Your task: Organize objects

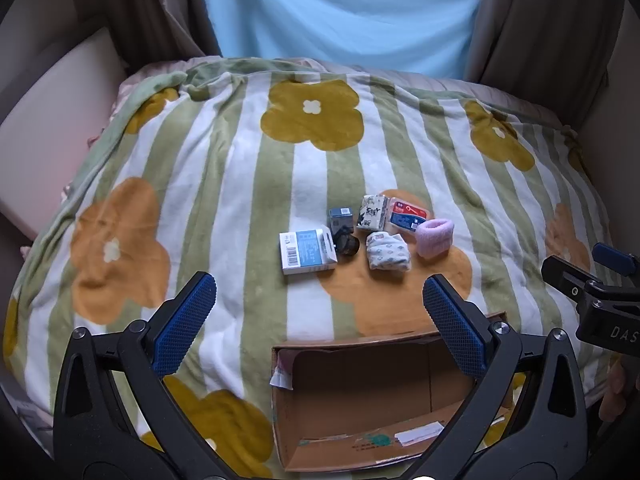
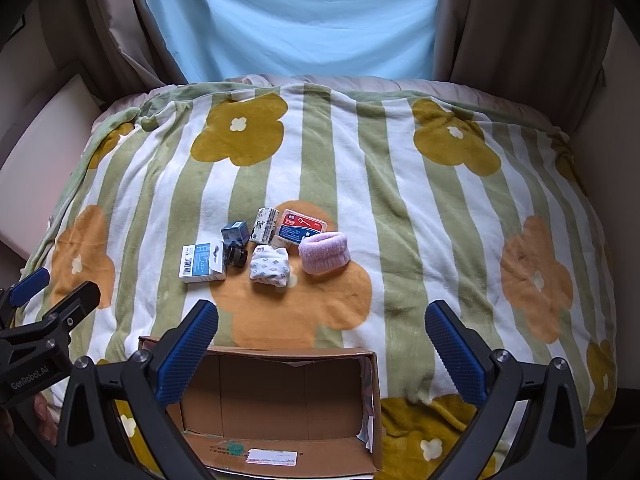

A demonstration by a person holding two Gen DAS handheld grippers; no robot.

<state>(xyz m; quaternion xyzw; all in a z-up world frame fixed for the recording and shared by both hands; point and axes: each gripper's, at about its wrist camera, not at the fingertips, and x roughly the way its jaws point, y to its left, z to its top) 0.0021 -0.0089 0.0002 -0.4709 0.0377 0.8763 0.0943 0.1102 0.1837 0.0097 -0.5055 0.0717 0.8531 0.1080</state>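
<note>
Several small items lie clustered on the flowered blanket [image 1: 224, 184]: a white and blue box [image 1: 306, 251], a small dark blue box [image 1: 341, 216], a black round object [image 1: 346, 243], a patterned tissue pack [image 1: 373, 211], a red and blue plastic case [image 1: 409, 215], a pink rolled sock [image 1: 434, 237] and a white patterned sock roll [image 1: 388, 250]. An open cardboard box [image 1: 360, 400] sits nearer me, with no item inside. My left gripper [image 1: 320, 320] hangs open above the box's far rim. My right gripper [image 2: 322, 346] is open too, over the same cardboard box [image 2: 280, 400].
The blanket [image 2: 400, 200] covers a bed, with brown curtains [image 2: 520, 20] and a light blue sheet [image 2: 300, 20] behind. A cream cushion [image 1: 52, 128] stands at the left. Each gripper shows at the edge of the other's view.
</note>
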